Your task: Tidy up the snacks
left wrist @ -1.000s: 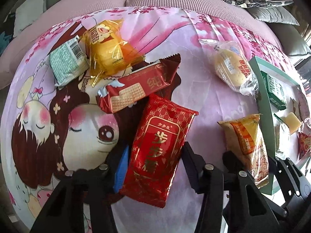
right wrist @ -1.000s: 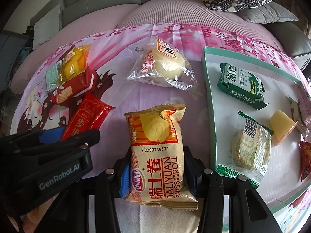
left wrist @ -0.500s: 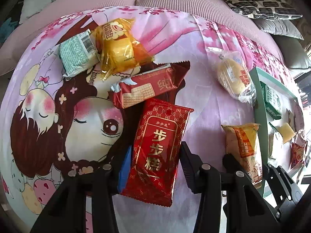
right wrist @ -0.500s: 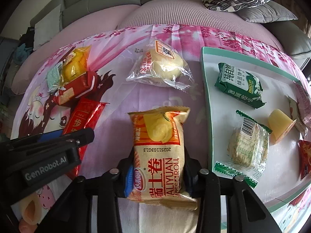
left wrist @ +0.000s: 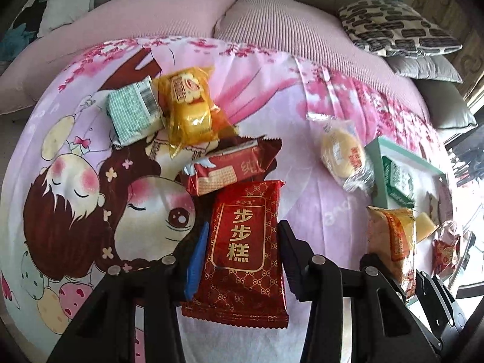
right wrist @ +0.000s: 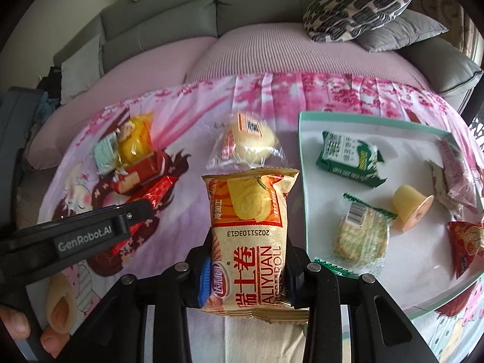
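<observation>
A table under a pink cartoon cloth carries the snacks, with a sofa behind it. At its right side lies a white tray with a green rim, already holding a green biscuit pack, a clear cracker pack, a jelly cup and some red packs at its far edge. Loose on the cloth are a clear bun pack and, farther left, a heap of a yellow cake pack, a pale green pack and a red wafer pack. The left tongs are clamped on a red cake pack, its far end just beside the wafer pack. The right tongs are pinched tight on a Swiss roll pack, just left of the tray's near corner. Both packs are held by their lower half, so the free top may sag or swing; the slick film could slip through the pads, and a hard squeeze may crush the soft cake inside. The red pack's tip could drag the wafer pack along. The two tongs work close together and might knock each other on the way to the tray.
</observation>
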The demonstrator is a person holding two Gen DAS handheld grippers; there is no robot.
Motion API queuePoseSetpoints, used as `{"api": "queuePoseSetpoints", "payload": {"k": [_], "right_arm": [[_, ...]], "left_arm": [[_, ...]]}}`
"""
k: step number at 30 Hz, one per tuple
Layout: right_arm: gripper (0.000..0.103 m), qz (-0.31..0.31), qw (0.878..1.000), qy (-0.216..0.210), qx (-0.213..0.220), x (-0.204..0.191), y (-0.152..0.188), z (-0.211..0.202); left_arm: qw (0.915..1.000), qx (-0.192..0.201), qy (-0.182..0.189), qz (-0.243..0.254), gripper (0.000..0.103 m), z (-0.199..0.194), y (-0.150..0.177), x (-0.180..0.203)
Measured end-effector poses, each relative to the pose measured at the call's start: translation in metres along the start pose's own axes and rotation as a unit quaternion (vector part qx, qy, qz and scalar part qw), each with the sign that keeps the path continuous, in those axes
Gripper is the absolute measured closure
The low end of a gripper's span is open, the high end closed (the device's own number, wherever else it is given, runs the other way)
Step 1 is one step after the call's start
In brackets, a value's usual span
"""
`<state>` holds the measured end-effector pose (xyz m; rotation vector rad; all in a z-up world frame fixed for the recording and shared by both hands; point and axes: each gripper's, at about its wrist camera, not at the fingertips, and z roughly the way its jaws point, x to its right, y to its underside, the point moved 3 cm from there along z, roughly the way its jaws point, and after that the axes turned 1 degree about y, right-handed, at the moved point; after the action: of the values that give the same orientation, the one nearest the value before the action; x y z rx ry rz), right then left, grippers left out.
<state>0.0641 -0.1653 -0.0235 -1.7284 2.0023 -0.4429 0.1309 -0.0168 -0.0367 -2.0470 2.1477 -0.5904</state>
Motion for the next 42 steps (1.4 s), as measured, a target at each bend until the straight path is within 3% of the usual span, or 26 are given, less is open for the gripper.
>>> {"api": "queuePoseSetpoints", "payload": {"k": [9, 23, 42], "right_arm": [[0.064, 0.008, 1.0, -0.005, 0.007, 0.004, -0.001, -0.008], [0.064, 0.029, 0.999, -0.005, 0.019, 0.018, -0.005, -0.018], [0.064, 0.126, 0.99, 0.05, 0.033, 0.12, -0.019, -0.033]], "left_arm": [[0.9995, 0.028, 0.017, -0.002, 0.056, -0.03, 0.007, -0.002], [0.9978, 0.057, 0.028, 0.022, 0.056, -0.042, 0.001, 0.021], [0.9914, 0.094, 0.041, 0.082, 0.056, -0.054, -0.001, 0.073]]}}
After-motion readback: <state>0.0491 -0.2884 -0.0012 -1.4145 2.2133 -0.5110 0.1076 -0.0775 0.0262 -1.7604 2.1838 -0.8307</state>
